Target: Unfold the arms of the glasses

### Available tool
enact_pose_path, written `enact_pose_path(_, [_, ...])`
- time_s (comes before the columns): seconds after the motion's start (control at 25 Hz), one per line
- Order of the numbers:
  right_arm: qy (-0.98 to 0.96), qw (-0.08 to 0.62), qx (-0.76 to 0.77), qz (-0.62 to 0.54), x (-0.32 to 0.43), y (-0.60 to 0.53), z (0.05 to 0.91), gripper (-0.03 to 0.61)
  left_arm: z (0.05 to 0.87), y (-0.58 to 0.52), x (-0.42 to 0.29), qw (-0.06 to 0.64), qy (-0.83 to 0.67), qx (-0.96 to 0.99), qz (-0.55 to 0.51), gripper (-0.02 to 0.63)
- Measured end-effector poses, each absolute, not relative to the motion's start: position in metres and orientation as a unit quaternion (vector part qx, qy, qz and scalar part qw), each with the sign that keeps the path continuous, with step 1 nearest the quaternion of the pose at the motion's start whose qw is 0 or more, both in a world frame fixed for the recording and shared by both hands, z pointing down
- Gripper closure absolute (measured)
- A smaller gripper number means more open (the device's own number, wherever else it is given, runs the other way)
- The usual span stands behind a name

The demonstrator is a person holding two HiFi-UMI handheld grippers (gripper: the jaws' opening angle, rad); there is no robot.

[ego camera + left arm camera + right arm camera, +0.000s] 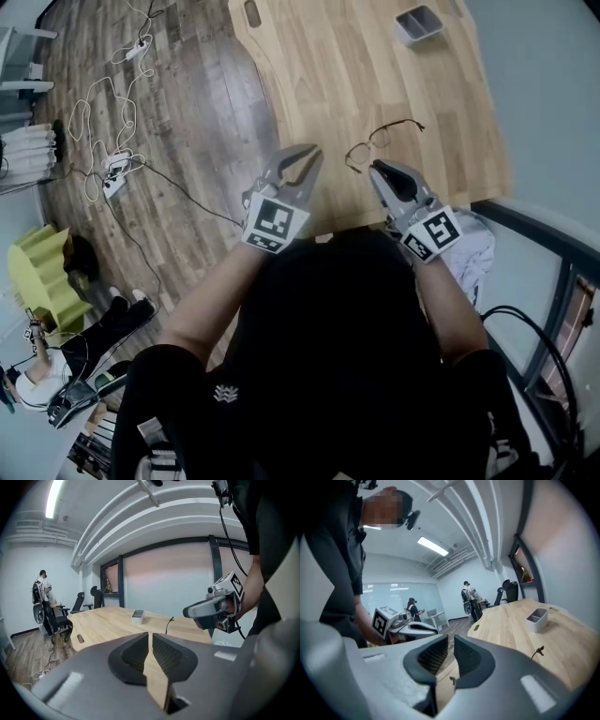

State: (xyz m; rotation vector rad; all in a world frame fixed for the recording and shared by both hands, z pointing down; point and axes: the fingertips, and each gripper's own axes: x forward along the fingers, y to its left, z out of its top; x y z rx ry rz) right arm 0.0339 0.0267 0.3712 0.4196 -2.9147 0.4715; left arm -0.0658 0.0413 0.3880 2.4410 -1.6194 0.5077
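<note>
- Far left, white cables [98, 103] and a power strip [114, 178] are lying on the dark wood floor [197, 94]. Below them a person [103, 323] is sitting low beside a yellow-green folded thing [37, 272].
- The left gripper [314, 159] is hovering over the near edge of the wooden table [328, 75], with its marker cube [274, 223] facing the head camera. In the left gripper view its jaws are standing a narrow slit apart. Only bare tabletop is showing through the gap, so it is gripping nothing.
- The glasses [380, 141], thin and dark-framed, are lying on the table just beyond the two grippers' tips, nearer the right one. One slim arm is reaching out to the right. How the other arm is lying cannot be made out. In both gripper views the glasses are showing off to the side of the jaws, clear of the pads.
- The right gripper [377, 169] is pointing at the near lens, close to it. In the right gripper view its jaws are also standing only slightly apart, with table wood showing between them and nothing clamped.
- Farther right and toward the table's far side, a small grey two-compartment bin [419, 23] is standing well apart from the glasses.
</note>
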Motion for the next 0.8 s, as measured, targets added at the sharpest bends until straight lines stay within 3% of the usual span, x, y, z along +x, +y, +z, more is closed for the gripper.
enact_pose_path(0.16, [-0.967, 0.048, 0.186, 0.165, 0.045, -0.002, 0.346, 0.548, 0.369, 0.043, -0.074, 0.063, -0.568, 0.804, 0.162, 0.604])
enact_pose_path(0.48, [-0.96, 0.08, 0.249, 0.1, 0.056, -0.029, 0.324, 0.563, 0.317, 0.048, -0.104, 0.065, -0.622, 0.773, 0.104, 0.607])
enact_pose_path(0.8, [-0.955, 0.083, 0.261, 0.113, 0.064, -0.033, 0.321, 0.577, 0.286, 0.048, -0.119, 0.071, -0.645, 0.758, 0.062, 0.609])
